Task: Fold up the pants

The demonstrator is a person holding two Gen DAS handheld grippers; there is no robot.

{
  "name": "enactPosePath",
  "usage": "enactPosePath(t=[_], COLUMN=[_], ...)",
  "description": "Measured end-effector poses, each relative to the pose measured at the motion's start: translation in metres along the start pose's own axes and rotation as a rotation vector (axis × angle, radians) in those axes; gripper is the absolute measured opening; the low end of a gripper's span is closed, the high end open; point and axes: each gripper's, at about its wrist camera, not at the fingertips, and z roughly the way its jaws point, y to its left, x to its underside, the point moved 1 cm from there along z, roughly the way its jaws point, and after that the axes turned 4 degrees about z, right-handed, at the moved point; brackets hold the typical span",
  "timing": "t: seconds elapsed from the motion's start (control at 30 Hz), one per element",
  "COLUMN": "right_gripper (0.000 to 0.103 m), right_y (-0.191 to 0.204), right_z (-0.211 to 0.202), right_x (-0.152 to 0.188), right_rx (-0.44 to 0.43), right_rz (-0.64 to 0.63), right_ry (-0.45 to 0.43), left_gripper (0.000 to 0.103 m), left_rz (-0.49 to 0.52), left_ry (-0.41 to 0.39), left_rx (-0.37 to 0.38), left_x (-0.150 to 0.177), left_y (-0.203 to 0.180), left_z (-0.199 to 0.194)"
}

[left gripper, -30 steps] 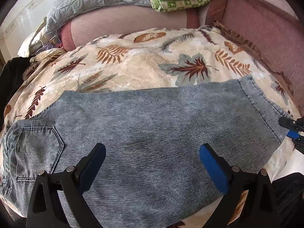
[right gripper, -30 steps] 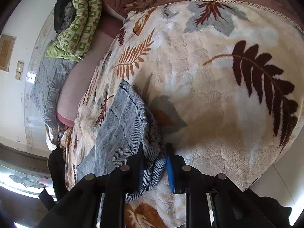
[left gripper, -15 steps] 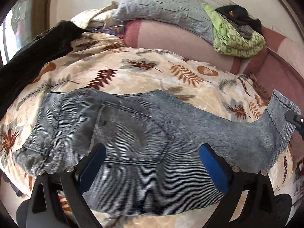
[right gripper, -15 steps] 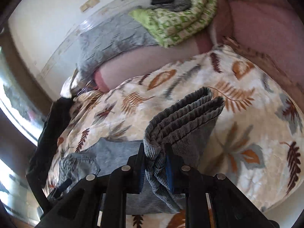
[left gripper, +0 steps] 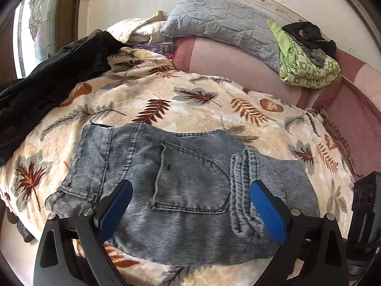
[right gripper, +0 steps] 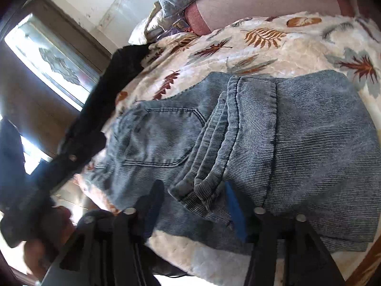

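Grey-blue denim pants [left gripper: 190,190] lie on the leaf-print blanket [left gripper: 166,100], folded over: the leg hems [left gripper: 243,190] rest on the seat beside the back pocket [left gripper: 190,181]. My left gripper [left gripper: 190,209] is open and empty, hovering above the pocket. In the right wrist view the pants [right gripper: 297,143] fill the middle, with the stacked hems [right gripper: 214,147] lying loose. My right gripper [right gripper: 195,205] is open, its fingers on either side of the hem end, not clamping it.
A dark garment [left gripper: 47,83] lies at the blanket's left edge. A grey quilted pillow [left gripper: 226,26] and a green patterned cloth [left gripper: 307,66] sit on the pink backrest [left gripper: 238,64]. A window [right gripper: 47,57] is at the left.
My right gripper carried the leg hems across onto the seat of the pants and opened, letting them go. My left gripper stayed open and its view swung over the pocket.
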Motion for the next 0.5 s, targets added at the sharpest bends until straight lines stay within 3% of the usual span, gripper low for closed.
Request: enactPosePath(t=[0.13,0.23,0.27,0.33,0.4,0.43,0.5], right_gripper=[0.065,0.065,0.065,0.065,0.065,0.065,0.065], right_y=[-0.041,-0.089,-0.108,-0.126,-0.130,-0.130,-0.128], right_z=[-0.049,-0.046,-0.036,-0.038,-0.048,-0.056,-0.071], right_x=[-0.002,0.003,0.009,0.014,0.007,0.001,-0.014], right_rx=[-0.075,-0.101,-0.125,-0.250,-0.284,-0.287,-0.272], right_rz=[0.157,0.324,0.398,0.494,0.513,0.498,0.462], right_ry=[-0.104,-0.071,-0.015,-0.019,-0.017,-0.032,-0.058], left_gripper=[0.099,0.099,0.099,0.099,0.099,0.099,0.099], left_rz=[0.049,0.078,0.090,0.137,0.178,0.204,0.206], left_ry=[0.001,0.051,0.098,0.255,0.363,0.305,0.291], left_rx=[0.061,0.105,0.110,0.066,-0.006,-0.014,-0.008], left_x=[-0.009,-0.004,0.002,0.022,0.046,0.050,0.052], left_y=[-0.041,-0.069,-0.077,-0.088,-0.090,-0.092,-0.094], left_z=[0.004,0.021,0.033,0.068,0.094,0.088,0.076])
